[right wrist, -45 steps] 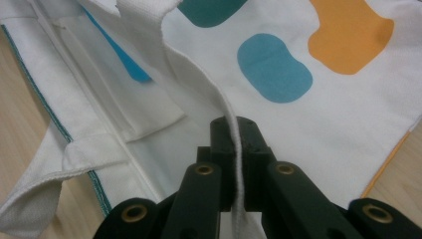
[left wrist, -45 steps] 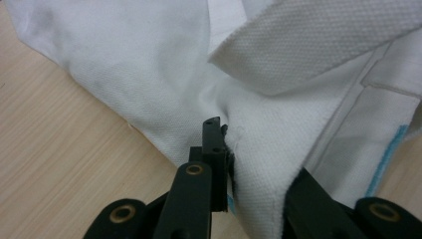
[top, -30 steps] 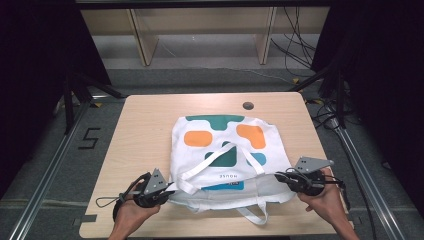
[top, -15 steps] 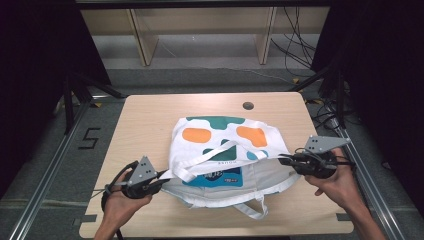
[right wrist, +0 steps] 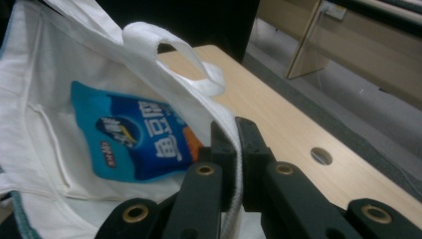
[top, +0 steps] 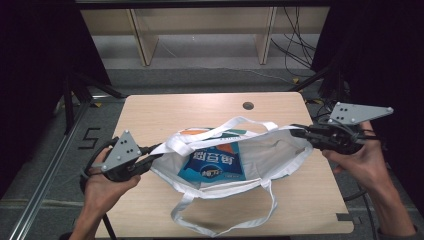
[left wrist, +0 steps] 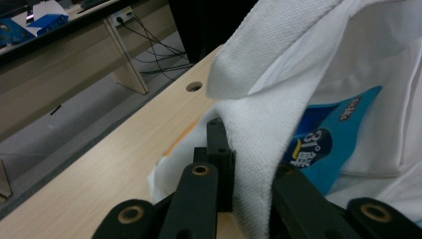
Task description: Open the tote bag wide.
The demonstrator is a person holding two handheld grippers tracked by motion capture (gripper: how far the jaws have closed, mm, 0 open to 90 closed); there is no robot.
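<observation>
A white cloth tote bag (top: 265, 160) with orange and teal print is held open over the wooden table (top: 165, 112). Inside lies a blue snack packet (top: 212, 162) with white lettering. My left gripper (top: 150, 159) is shut on the bag's left rim, where white fabric (left wrist: 259, 149) is pinched between the jaws. My right gripper (top: 296, 132) is shut on the right rim, with cloth (right wrist: 234, 144) between its jaws. The blue packet (right wrist: 134, 137) shows inside the bag in the right gripper view, and the packet (left wrist: 323, 144) shows in the left gripper view too. One handle (top: 225, 215) droops toward the front edge.
A round cable hole (top: 248, 106) sits near the table's far edge. Wooden shelf legs (top: 142, 37) and cables lie on the floor beyond. Bare tabletop lies behind the bag and at the front corners.
Both grippers have lifted and pulled apart, raising the bag's rim off the table. The bag's mouth has spread wide, and the blue packet inside is plainly exposed.
</observation>
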